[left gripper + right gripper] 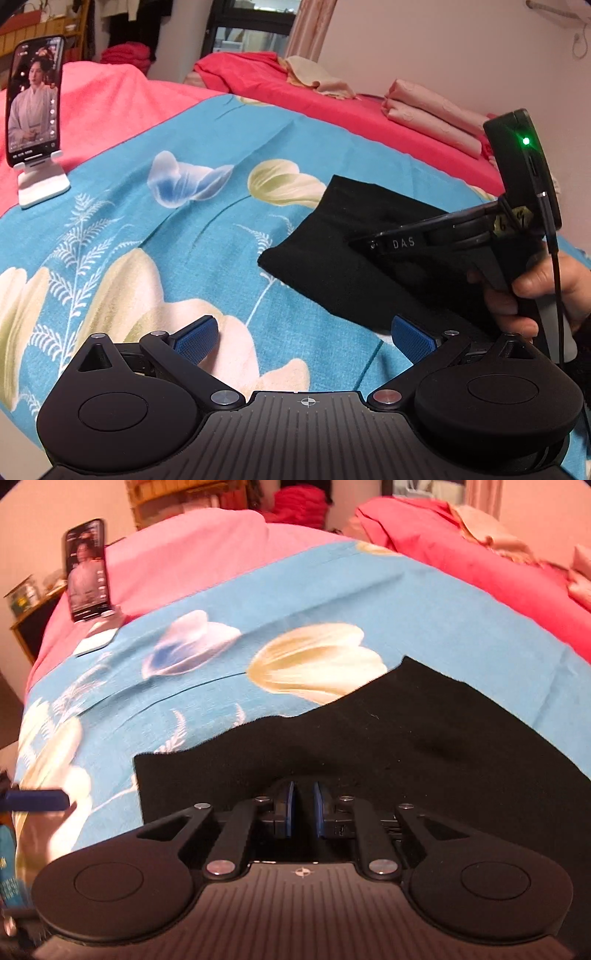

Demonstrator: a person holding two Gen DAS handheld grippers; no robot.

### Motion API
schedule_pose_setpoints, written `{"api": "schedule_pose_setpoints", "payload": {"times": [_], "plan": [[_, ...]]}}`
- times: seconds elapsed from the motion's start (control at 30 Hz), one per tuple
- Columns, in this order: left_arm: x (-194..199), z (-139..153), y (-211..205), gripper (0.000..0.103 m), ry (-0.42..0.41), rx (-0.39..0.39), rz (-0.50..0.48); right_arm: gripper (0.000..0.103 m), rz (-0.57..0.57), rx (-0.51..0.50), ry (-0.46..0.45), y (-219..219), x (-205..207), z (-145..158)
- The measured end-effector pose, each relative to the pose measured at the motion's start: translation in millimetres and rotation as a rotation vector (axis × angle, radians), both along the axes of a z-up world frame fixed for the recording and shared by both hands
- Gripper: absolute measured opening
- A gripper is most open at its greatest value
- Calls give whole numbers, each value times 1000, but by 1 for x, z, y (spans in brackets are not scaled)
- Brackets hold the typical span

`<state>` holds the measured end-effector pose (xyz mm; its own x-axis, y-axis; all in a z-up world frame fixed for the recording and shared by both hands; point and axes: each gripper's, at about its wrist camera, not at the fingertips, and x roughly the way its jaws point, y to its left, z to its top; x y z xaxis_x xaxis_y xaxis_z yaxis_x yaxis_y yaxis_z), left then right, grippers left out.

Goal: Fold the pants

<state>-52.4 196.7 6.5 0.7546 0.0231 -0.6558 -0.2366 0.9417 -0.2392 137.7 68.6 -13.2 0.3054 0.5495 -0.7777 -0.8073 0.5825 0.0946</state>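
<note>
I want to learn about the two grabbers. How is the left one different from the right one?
The left gripper has its blue pads spread wide over the flowery blue sheet, with nothing between them. The right gripper has its pads nearly together, over the black pants; whether cloth is pinched I cannot tell. Both are black with blue pads.

one black pants [332,251], one phone [35,99], two claws [308,338] [301,808]
</note>
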Motion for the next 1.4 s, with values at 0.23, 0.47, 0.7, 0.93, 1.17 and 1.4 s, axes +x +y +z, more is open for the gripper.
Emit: {"api": "schedule_pose_setpoints", "payload": {"times": [0.23,0.47,0.7,0.93,1.17,1.4], "plan": [[0,7,-2,103,-25,11,-22,80,-7,89,17,-50,30,41],[12,13,-10,103,-27,37,-43,79,-158,-38,-32,-3,73,-13],[28,21,-9,103,-24,43,-70,74,-195,-5,-45,-71,28,36],[79,28,-40,103,-5,97,-166,74,-175,131,138,-187,-77,28],[150,0,-103,103,71,24,-310,77,-273,172,342,-233,-155,22],[160,-35,-130,103,77,163,-297,88,-656,129,8,-337,-199,61]]}}
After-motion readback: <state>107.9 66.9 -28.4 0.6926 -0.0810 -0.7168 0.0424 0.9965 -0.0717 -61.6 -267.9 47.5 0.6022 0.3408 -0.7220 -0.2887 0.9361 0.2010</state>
